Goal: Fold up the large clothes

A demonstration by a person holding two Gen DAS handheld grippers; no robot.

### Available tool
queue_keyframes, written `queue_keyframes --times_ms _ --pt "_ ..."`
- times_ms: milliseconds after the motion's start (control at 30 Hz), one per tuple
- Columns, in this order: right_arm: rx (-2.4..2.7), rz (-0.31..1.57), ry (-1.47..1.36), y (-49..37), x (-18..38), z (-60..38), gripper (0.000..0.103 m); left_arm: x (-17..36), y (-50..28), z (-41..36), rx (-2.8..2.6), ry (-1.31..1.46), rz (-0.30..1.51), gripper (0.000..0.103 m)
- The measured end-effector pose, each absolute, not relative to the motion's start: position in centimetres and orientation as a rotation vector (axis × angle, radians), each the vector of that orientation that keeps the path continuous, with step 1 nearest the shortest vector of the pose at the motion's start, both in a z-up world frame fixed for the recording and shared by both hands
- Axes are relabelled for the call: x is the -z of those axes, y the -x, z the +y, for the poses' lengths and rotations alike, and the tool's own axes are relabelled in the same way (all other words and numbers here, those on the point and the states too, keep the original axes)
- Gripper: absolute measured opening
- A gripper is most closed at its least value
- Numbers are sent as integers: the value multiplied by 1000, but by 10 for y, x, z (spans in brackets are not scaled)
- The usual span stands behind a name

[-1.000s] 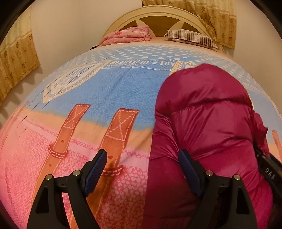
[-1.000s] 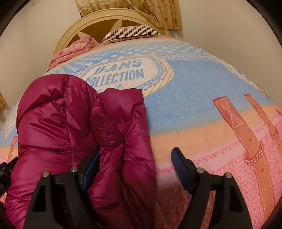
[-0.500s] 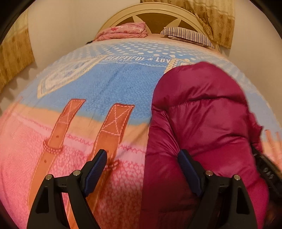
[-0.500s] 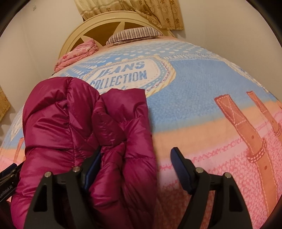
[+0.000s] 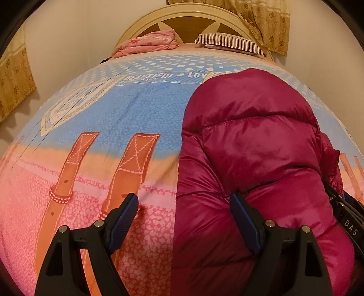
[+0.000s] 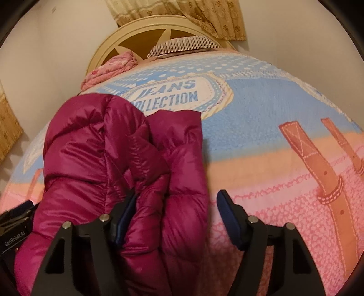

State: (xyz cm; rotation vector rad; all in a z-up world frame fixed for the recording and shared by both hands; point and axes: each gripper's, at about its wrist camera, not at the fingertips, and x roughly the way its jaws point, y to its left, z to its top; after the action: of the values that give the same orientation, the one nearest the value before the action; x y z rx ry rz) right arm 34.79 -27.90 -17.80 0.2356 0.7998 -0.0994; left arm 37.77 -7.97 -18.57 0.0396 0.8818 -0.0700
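Left wrist: printed bedspread (image 5: 127, 127), cream headboard (image 5: 182, 20) beyond.

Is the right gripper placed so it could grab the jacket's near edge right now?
Probably yes: the right gripper already straddles the magenta jacket, whose folded edge lies between its closing jaws, unobstructed.

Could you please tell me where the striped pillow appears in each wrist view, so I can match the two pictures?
Left wrist view: the striped pillow lies at the top, right of centre, against the headboard, right of the folded pink blanket.
Right wrist view: the striped pillow lies at the top centre, again right of the folded pink blanket.
Shared landmark: the cream arched headboard, behind both.
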Motion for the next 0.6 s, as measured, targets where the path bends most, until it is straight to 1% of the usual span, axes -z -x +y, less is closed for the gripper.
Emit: queue_keyframes --times_ms 67,133,167,233,267,300,400,500,567,600 --pt "106 808 -217 -349 178 -277 67 187 -377 -81 92 -39 882 77" --pt "96 812 -213 -350 179 -275 62 187 -374 -86 123 -58 870 61" --pt "88 813 -213 -350 179 -275 60 186 -372 -90 138 -76 862 51" --pt "79 815 -207 -351 179 -273 55 185 -369 -98 165 -109 848 39" --pt "75 816 -202 -351 179 -272 54 185 -367 -102 166 -131 838 35" --pt "69 815 -195 -351 179 -270 51 185 -366 -104 168 -143 832 33" --pt "57 817 -192 -351 180 -269 47 186 -366 -103 175 -137 828 31" --pt "44 816 -204 -352 181 -270 44 185 -365 -104 182 -151 813 26" --pt "31 809 -203 -352 180 -269 38 183 -363 -105 181 -165 801 16" --pt "26 803 -201 -351 179 -268 35 182 -362 -105 179 -168 797 14"
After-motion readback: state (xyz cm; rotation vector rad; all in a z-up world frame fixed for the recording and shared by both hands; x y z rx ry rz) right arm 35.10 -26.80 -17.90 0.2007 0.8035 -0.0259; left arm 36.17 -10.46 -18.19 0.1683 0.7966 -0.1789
